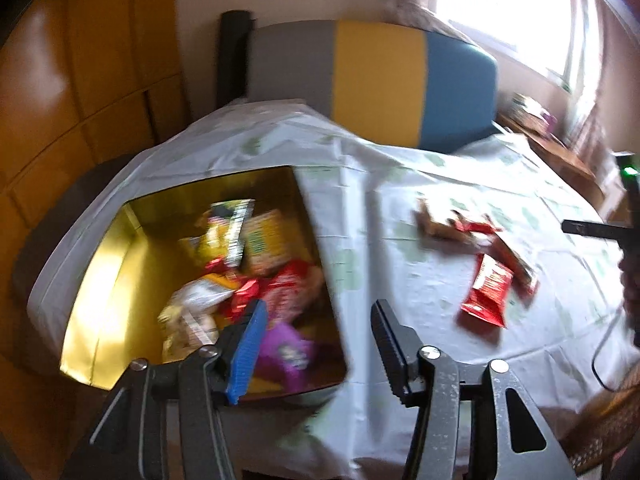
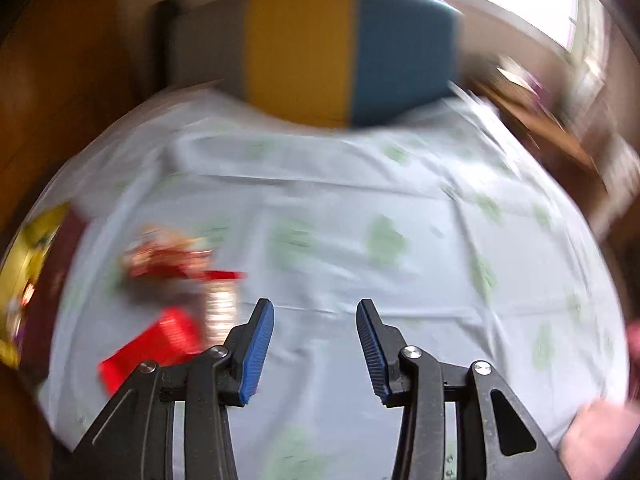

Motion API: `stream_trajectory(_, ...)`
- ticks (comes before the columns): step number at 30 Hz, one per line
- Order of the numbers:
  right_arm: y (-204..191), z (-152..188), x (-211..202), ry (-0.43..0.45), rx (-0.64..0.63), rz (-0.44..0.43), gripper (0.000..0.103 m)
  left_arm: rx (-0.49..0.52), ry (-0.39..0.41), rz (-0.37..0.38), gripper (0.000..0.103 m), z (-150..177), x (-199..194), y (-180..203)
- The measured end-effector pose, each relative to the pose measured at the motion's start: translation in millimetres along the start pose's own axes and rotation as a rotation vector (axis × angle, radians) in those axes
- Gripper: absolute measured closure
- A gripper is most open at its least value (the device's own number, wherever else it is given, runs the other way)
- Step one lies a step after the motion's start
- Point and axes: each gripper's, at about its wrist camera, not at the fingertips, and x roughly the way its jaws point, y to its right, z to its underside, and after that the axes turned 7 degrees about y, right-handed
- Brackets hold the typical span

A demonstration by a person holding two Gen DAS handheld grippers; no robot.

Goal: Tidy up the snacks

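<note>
A gold-lined box point(image 1: 108, 292) sits on the left of the table, filled with several snack packets point(image 1: 248, 276) in red, yellow, white and purple. My left gripper point(image 1: 320, 312) hangs open over the box's right wall with nothing between its fingers. On the cloth to the right lie a red packet point(image 1: 488, 296) and a brown-and-red pile of packets point(image 1: 460, 226). In the right wrist view, my right gripper point(image 2: 316, 312) stands open and empty above bare cloth. The red packet point(image 2: 156, 340) and the blurred pile point(image 2: 172, 256) lie to its left. The box's edge point(image 2: 36, 256) shows at far left.
A white tablecloth with green prints point(image 1: 420, 184) covers the table. Behind it stands a chair back in grey, yellow and blue point(image 1: 376, 80). Wooden panels point(image 1: 80, 80) fill the left, and a bright window point(image 1: 508, 12) is at upper right. The other gripper's black body point(image 1: 624, 216) shows at the right edge.
</note>
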Motion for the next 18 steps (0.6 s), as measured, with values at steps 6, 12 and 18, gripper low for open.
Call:
stream_trajectory(6,41.0,-6.6,4.6,-0.017,0.19,0.041,0.059,0.094,-0.058,0.096,0.047,1.5,17.1,46.9)
stream_trajectory(12,42.1,-6.6,3.5,-0.024,0.199,0.023,0.059,0.2,-0.097,0.206,0.047,5.6,30.4,94.3)
stream_trajectory(18,40.5,-4.8,1.6,-0.027,0.199,-0.002,0.059,0.283,-0.149,0.279,0.045,6.5,53.1,130.1)
